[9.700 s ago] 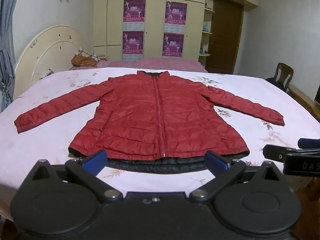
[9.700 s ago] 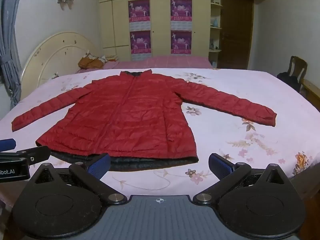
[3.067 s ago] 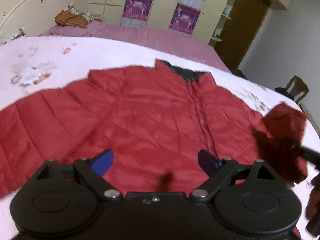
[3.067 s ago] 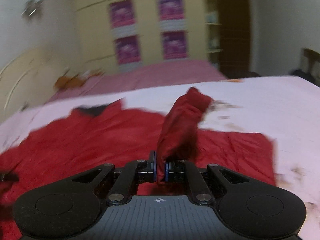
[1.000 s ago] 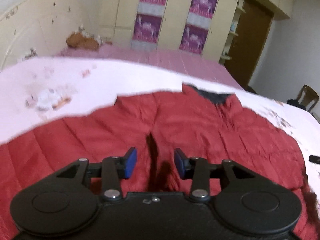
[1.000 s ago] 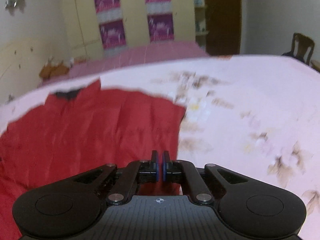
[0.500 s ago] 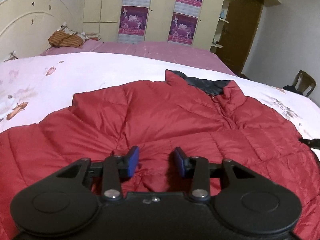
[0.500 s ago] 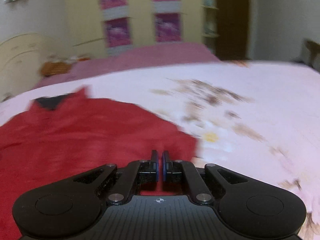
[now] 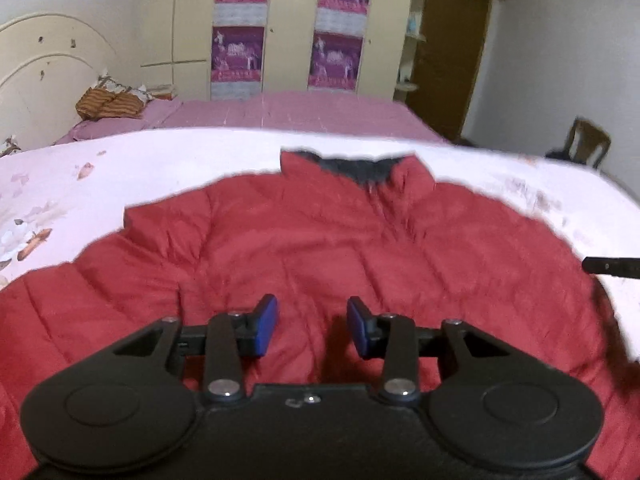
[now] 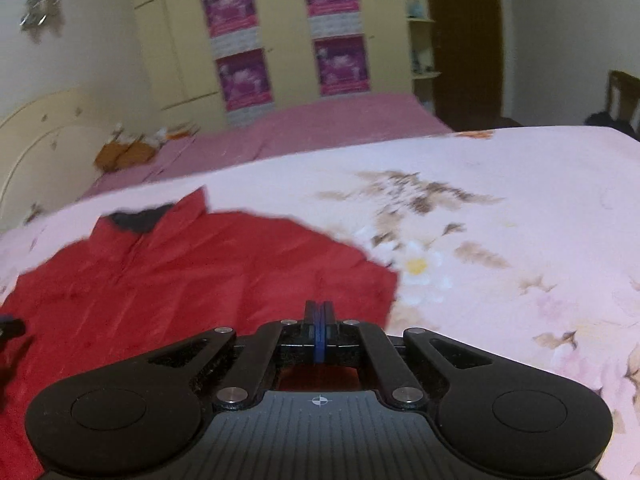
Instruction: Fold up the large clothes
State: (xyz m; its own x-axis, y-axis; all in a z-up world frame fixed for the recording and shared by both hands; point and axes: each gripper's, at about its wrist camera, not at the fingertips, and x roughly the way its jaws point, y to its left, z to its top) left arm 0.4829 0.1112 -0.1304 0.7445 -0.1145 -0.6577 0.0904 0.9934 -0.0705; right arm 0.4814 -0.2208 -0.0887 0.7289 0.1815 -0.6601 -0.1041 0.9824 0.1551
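Observation:
A red puffer jacket (image 9: pixel 320 248) with a dark collar lining lies front up on the pink floral bedspread (image 9: pixel 100 168). Both sleeves are folded in over its body. My left gripper (image 9: pixel 312 326) hovers over the jacket's middle, jaws partly open and empty. My right gripper (image 10: pixel 319 320) is over the jacket's right edge (image 10: pixel 240 280), its blue pads pressed together with nothing visible between them. Its tip shows at the right edge of the left wrist view (image 9: pixel 612 267).
A second bed with a purple cover (image 9: pixel 304 114) lies beyond, with a striped brown bundle (image 9: pixel 108 104) on it. A wardrobe with purple posters (image 9: pixel 288 28) stands behind. A wooden chair (image 9: pixel 588 148) and a dark door (image 9: pixel 448 56) are at right.
Over the last seconds both sleeves were folded onto the jacket. In the last half second my left jaws opened a little wider and both grippers shifted slightly over the jacket.

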